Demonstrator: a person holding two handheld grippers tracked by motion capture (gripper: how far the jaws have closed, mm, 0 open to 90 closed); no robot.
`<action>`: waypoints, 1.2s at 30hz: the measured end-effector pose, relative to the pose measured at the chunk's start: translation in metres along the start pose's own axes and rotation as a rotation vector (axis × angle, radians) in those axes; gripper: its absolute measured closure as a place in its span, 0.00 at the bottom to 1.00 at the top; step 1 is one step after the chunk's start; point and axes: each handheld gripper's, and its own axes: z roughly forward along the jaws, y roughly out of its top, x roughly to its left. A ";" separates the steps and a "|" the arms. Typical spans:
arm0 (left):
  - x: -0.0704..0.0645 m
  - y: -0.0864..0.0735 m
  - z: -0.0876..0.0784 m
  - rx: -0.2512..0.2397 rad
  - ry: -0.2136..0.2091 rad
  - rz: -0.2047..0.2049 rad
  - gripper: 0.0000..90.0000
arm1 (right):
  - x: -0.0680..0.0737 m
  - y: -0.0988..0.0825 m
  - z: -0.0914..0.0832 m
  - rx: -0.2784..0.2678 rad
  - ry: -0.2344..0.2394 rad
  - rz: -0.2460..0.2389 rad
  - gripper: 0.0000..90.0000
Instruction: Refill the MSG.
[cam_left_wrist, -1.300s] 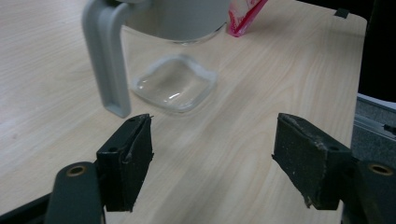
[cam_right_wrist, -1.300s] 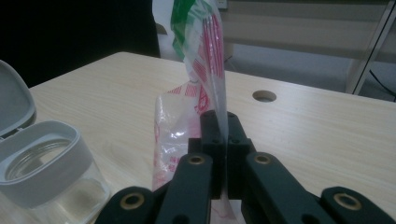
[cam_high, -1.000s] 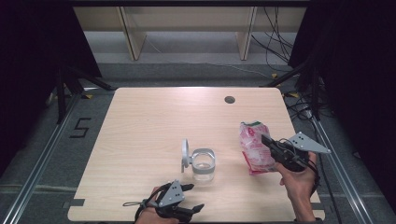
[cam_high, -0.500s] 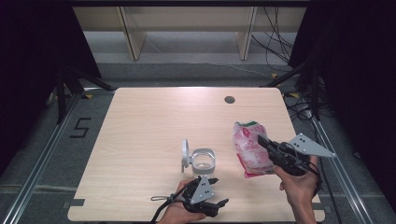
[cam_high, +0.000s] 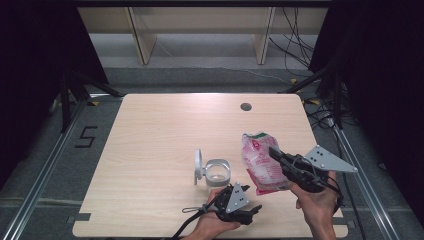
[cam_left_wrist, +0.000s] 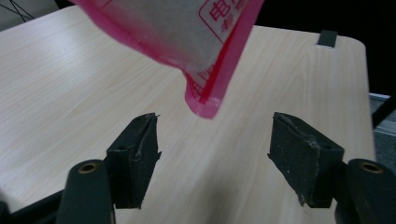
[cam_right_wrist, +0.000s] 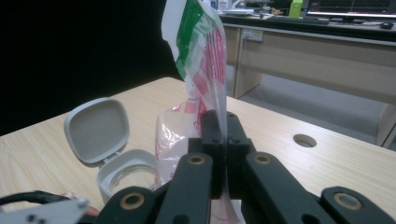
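Pink-and-clear plastic bag (cam_high: 261, 162), part-filled with a pale granular content, is held off the table (cam_high: 160, 135) by the right gripper (cam_right_wrist: 220, 135), clamped on its film. A clear jar (cam_high: 217, 170) stands just left of it, grey lid (cam_high: 198, 165) hinged upright. The left gripper (cam_left_wrist: 212, 149) is spread wide, jaws just closing slightly, nothing between them; the bag's corner hangs beyond.

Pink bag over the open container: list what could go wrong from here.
1. The right gripper pinches only a thin strip of the pink bag, so it may slip free.
2. The left gripper stands open below the bag's corner; a misjudged grab could tug it loose.
3. The container sits off to one side of the bag with its lid up; contents could spill onto the table.
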 end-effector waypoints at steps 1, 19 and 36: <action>0.001 0.000 0.003 0.002 0.005 -0.007 0.36 | 0.001 0.000 0.001 -0.003 -0.001 0.006 1.00; 0.000 0.008 0.017 -0.102 0.013 -0.130 0.76 | 0.008 0.003 0.005 -0.019 0.026 0.003 1.00; -0.020 0.003 0.013 -0.184 0.069 -0.223 0.83 | 0.023 0.014 0.028 0.037 0.093 0.012 1.00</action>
